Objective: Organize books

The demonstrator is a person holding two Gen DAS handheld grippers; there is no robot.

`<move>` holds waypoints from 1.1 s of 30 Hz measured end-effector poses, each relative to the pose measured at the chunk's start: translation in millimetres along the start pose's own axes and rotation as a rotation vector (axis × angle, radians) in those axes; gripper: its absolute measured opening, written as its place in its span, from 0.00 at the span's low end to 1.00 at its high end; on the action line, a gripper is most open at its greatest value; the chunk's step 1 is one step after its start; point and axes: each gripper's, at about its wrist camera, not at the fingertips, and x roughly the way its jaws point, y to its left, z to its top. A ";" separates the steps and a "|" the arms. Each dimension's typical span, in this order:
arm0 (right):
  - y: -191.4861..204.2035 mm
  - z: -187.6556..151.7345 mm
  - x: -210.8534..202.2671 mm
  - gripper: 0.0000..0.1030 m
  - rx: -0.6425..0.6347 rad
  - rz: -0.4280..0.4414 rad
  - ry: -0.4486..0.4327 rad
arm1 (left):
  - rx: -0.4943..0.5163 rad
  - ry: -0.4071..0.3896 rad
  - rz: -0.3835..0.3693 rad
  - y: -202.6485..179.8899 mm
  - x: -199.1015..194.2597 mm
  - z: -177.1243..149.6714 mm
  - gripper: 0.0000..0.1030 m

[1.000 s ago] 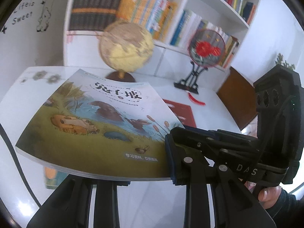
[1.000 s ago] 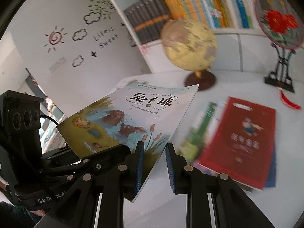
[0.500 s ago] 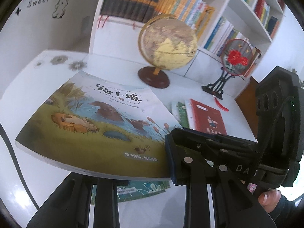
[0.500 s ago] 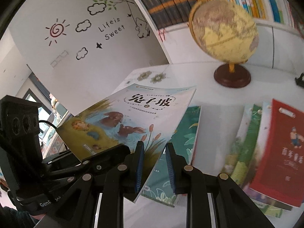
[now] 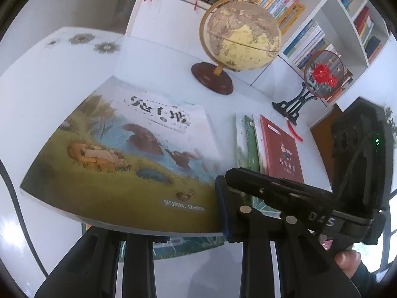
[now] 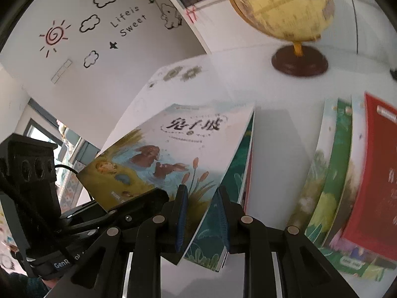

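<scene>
Two grippers (image 5: 173, 226) (image 6: 202, 221) clamped on illustrated rabbit-cover paperback (image 5: 124, 154), held above green-covered book (image 6: 211, 243) near tabletop's (image 5: 57, 74) front edge; red-topped fanned stack (image 5: 280, 149) rightward, apparently unsquared; placement outstanding.

I'm looking at a home study: a white bookshelf (image 5: 320, 22) packed with books, a globe (image 5: 242, 36), cheerful wall decals (image 6: 82, 32).

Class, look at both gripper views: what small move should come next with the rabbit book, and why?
Probably lower the rabbit book onto the green book beneath it. Both the left gripper and right gripper hold it just above, nearly aligned.
</scene>
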 end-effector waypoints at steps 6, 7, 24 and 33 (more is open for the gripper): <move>-13.0 -6.6 6.2 0.22 0.048 -0.004 0.016 | -0.051 0.074 0.017 10.4 8.0 -14.7 0.29; -14.0 -6.7 8.2 0.22 0.047 -0.019 0.021 | -0.062 0.095 0.031 12.7 10.2 -18.9 0.32; 9.0 -25.5 -18.3 0.22 0.027 -0.110 -0.034 | 0.061 0.164 0.276 7.4 -42.4 -52.7 0.36; 32.9 -37.4 -76.8 0.22 -0.024 -0.202 -0.107 | 0.118 0.065 0.161 -40.0 -71.0 -32.0 0.36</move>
